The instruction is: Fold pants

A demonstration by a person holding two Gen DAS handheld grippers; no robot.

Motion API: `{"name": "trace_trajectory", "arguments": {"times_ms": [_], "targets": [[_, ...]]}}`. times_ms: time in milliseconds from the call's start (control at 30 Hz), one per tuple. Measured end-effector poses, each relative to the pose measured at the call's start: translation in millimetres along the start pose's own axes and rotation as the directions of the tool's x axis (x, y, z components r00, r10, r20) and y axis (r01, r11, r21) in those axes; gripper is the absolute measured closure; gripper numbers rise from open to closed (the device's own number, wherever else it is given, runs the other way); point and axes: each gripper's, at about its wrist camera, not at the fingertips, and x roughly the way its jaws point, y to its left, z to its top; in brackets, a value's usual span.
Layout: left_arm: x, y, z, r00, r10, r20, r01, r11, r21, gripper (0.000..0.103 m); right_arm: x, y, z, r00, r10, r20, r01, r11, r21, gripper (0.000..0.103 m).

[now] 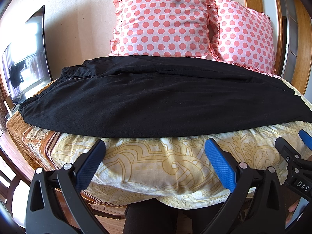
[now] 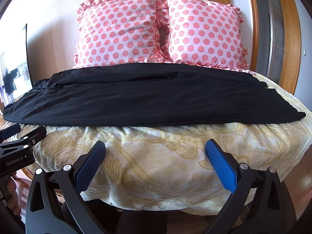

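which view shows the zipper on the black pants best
The left wrist view: the zipper glints clearly near the waist end of the black pants. In the right wrist view that end sits small at the far left, zipper indistinct.

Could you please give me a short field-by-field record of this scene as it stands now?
surface: bed with cream patterned cover
garment: black pants spread flat across the bed, waistband toward the left
behind garment: two pink polka-dot pillows upright against the wall
left gripper: open, short of the pants' near edge
right gripper: open, holding nothing
fold progress: not yet gripped
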Motion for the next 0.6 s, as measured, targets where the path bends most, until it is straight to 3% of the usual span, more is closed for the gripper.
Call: {"name": "trace_trajectory", "arguments": {"times_ms": [400, 600], "targets": [[0.1, 0.0, 0.0, 1.0, -0.001, -0.002, 0.001, 1.0, 0.0, 0.002, 5.7, -0.1, -2.5, 1.0, 0.009, -0.014, -0.009, 1.0, -0.001, 0.001], [1.3, 1.1, 1.0, 1.0, -0.007, -0.008, 0.007, 1.0, 0.009, 0.002, 2.5, -6.0, -3.5, 0.997, 0.076, -0.016, -0.077, 0.996, -0.041, 0.001]]}}
